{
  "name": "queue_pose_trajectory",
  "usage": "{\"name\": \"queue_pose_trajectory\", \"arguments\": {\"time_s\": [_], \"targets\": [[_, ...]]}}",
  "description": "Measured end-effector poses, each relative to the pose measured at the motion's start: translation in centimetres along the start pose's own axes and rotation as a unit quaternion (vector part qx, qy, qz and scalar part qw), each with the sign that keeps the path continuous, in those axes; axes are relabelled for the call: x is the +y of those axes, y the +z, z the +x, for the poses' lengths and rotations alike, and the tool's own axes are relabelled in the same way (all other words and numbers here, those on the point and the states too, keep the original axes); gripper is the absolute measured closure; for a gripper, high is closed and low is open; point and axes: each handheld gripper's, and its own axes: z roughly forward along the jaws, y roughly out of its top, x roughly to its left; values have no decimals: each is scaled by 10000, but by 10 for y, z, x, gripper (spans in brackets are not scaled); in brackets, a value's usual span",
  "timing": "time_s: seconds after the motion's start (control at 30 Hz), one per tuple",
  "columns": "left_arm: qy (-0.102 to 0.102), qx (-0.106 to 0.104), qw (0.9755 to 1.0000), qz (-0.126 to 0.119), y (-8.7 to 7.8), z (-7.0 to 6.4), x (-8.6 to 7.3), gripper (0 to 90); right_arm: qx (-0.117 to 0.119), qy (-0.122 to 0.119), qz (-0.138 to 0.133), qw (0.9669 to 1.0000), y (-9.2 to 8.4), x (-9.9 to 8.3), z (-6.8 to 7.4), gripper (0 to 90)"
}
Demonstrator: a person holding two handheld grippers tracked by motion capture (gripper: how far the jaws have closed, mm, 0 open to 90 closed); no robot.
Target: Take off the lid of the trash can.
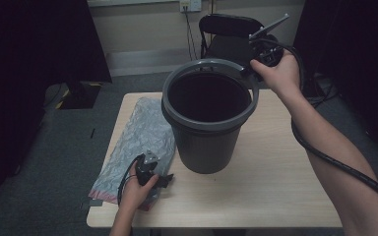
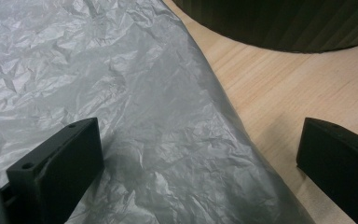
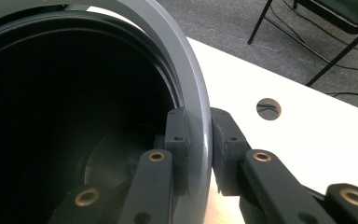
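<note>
A dark grey plastic bin [image 1: 206, 142] stands upright on the wooden table [image 1: 275, 172], with a lighter grey ring [image 1: 177, 73] sitting around its mouth. My right gripper [image 1: 250, 69] is at the ring's far right side. In the right gripper view its jaws are shut on that ring [image 3: 186, 60], one pad inside and one outside, and the gripper [image 3: 199, 126] looks into the dark bin [image 3: 74, 116]. A crumpled grey plastic bag [image 1: 138, 132] lies flat left of the bin. My left gripper [image 1: 165, 179] rests low over the bag's near end. It is open [image 2: 199, 128] over the bag [image 2: 121, 93], gripping nothing.
The bin's base [image 2: 279, 23] stands just beyond the bag's edge, with bare table [image 2: 270, 93] between. A round cable hole [image 3: 268, 108] pierces the tabletop behind the bin. A black folding chair [image 1: 226, 34] stands beyond the far edge. My right gripper's cable [image 1: 334, 162] trails along the forearm.
</note>
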Motion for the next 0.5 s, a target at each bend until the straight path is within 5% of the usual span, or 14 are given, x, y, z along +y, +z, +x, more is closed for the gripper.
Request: {"name": "queue_pose_trajectory", "arguments": {"time_s": [0.5], "targets": [[1,2,10000,-3,0,0,0,0,-71,13,25,10000,-28,-13,-24,792]]}}
